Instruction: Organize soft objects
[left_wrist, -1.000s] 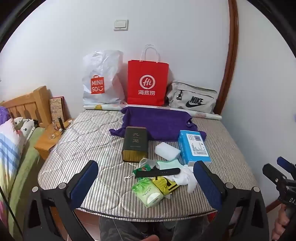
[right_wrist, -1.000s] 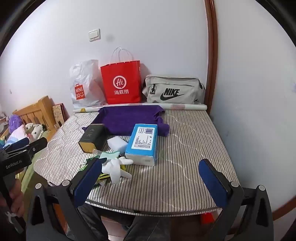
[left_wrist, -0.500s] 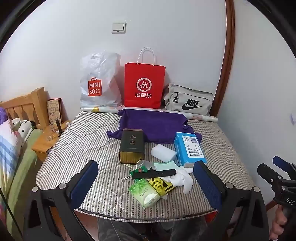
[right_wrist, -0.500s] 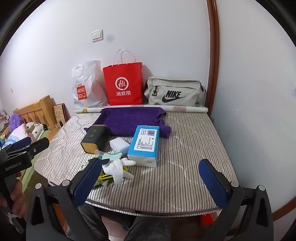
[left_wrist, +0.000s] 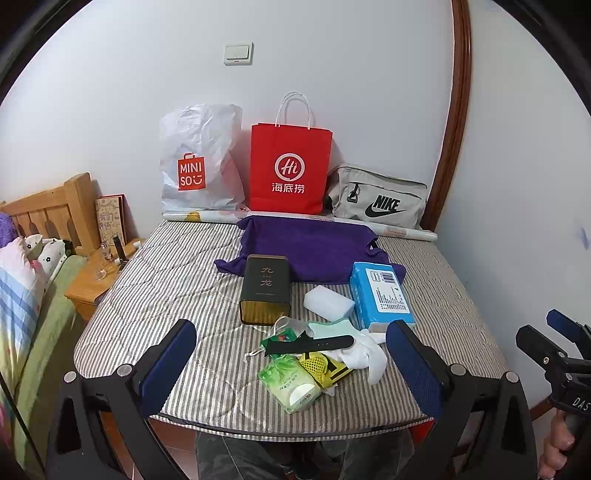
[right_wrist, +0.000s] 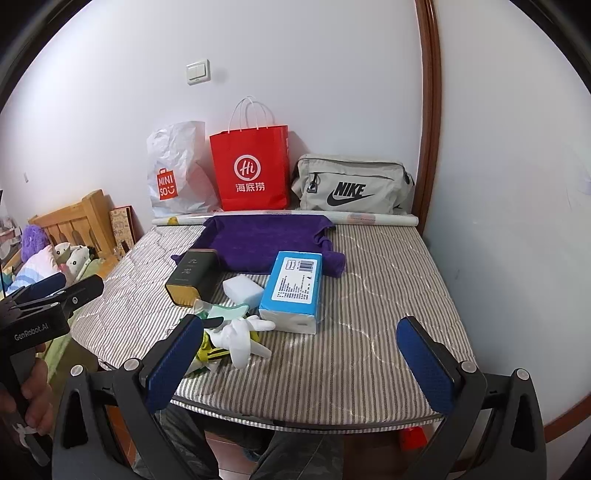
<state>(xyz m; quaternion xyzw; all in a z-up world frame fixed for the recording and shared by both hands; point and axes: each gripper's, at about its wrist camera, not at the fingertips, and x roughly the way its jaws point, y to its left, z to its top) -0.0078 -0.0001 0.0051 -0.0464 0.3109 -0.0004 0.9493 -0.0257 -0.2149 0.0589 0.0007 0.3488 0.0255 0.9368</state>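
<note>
Jaws spread wide on left gripper (left_wrist: 293, 360) and right gripper (right_wrist: 301, 363), empty. Counted one purple cloth (left_wrist: 310, 251), one sponge (left_wrist: 328, 303), one tissue pack (right_wrist: 293, 286).

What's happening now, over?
Left gripper open, empty. Right gripper open, empty. Purple cloth untouched on mattress. Dark tin and blue tissue pack overlap its front edge.

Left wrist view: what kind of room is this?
Likely a bedroom at home. A wooden headboard with bedding and plush toys sits on the left, shopping bags lean on the wall, and the work surface is a striped quilted pad.
</note>
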